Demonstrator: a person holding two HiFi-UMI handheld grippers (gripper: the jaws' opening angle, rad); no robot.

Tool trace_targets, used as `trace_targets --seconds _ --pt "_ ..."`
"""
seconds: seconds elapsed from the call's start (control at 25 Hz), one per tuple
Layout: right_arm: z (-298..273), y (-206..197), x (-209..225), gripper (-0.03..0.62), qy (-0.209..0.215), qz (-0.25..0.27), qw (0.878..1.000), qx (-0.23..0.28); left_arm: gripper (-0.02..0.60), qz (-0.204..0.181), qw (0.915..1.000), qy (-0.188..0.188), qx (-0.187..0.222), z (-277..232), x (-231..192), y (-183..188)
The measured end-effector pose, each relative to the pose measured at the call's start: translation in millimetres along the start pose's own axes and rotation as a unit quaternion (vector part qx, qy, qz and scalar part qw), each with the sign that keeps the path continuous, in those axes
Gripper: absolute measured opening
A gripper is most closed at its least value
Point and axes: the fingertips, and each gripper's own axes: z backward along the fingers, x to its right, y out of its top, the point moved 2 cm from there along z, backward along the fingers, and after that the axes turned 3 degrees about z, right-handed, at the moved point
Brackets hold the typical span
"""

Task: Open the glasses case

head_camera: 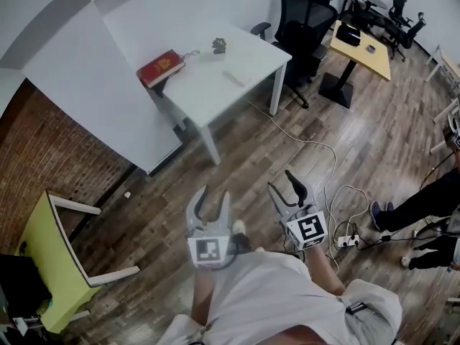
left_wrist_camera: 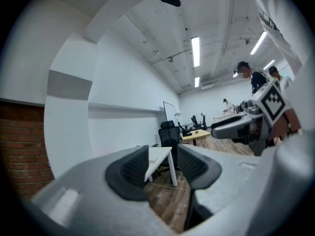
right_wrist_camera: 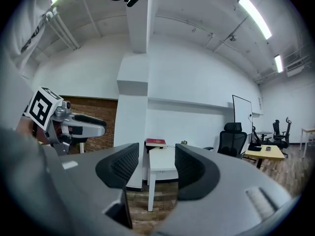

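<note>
Distance separates both hand-held grippers from the task's thing. In the head view, the red glasses case (head_camera: 161, 67) lies flat, lid down, at the left corner of a white worktop (head_camera: 215, 92) in the upper middle of the frame. A small dark object (head_camera: 219, 45) sits near the worktop's far edge and a pale flat strip (head_camera: 233, 78) lies toward its right side, both apart from the case.

The left hand-held gripper (head_camera: 215, 196) and the right hand-held gripper (head_camera: 282, 182) are side by side in the lower middle of the frame, above the wooden floor (head_camera: 237, 157). Both point up the frame toward the worktop and are well apart from it.

The left gripper view shows its ribbed pads standing apart, released, with only the far-off worktop and floor in the gap. The right gripper view shows the same: pads apart and grasping nothing, the red case small in the distance on the worktop's corner.

A black office chair (head_camera: 305, 16) stands beyond the worktop at the upper right. A yellow chair (head_camera: 43, 257) is at the lower left, and a power strip (head_camera: 347, 241) with cables lies on the floor at the right.
</note>
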Motion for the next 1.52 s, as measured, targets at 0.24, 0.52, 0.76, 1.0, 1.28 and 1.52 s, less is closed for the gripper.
trace_targets --seconds 0.24,0.52,0.76,1.0,1.28,1.52 --pt "-36 -2 8 0.216 -0.012 -0.003 1.000 -0.010 0.181 0.001 0.9999 -0.015 -0.007 -31 -28 -5" --pt "-79 -2 10 0.216 -0.023 -0.007 1.000 -0.019 0.181 -0.004 0.9995 -0.030 -0.007 -64 -62 -8" --pt "-114 -2 12 0.216 -0.036 -0.006 0.999 -0.020 0.181 -0.003 0.9989 -0.047 0.001 -90 -88 -9" --pt "-133 -3 18 0.216 -0.047 -0.005 0.998 -0.029 0.181 -0.005 0.9982 -0.060 -0.001 -112 -104 -13" --pt "-154 -5 31 0.216 -0.053 -0.007 0.998 -0.039 0.179 -0.001 0.9977 -0.067 0.001 -141 -116 -16" --pt "-175 -7 49 0.216 -0.051 -0.009 0.998 -0.040 0.178 -0.005 0.9978 -0.066 -0.001 -166 -125 -15"
